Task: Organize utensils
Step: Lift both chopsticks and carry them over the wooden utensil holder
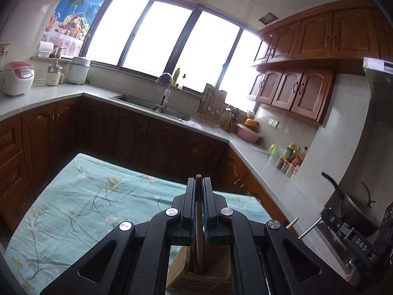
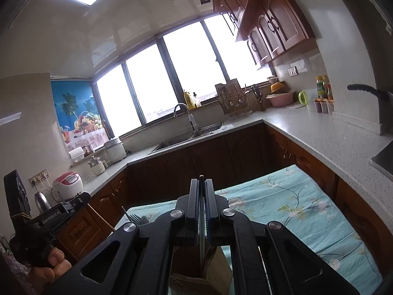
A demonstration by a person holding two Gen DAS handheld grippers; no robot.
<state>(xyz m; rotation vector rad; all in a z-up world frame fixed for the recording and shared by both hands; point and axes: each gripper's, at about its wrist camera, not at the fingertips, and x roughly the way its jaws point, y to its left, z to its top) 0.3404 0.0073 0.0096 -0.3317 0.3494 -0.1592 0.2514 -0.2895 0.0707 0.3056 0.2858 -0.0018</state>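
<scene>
My left gripper (image 1: 199, 180) is shut on a thin wooden-handled utensil (image 1: 198, 241) that runs upright between the blue pads, its lower end inside a wooden utensil holder (image 1: 196, 276) under the gripper. My right gripper (image 2: 201, 182) is shut on a thin greyish utensil handle (image 2: 201, 243), whose lower end goes into the wooden holder (image 2: 216, 270) below. In the right wrist view, the left gripper (image 2: 36, 218) shows at the lower left, held by a hand, with a fork (image 2: 133, 217) and a stick (image 2: 102, 217) nearby.
Both grippers are over a table with a light-blue floral cloth (image 1: 81, 196), also in the right wrist view (image 2: 294, 204). Behind are dark cabinets, a grey counter (image 2: 326, 137), a sink with a tap (image 1: 164, 91), a dish rack (image 1: 212, 103) and a rice cooker (image 1: 18, 77).
</scene>
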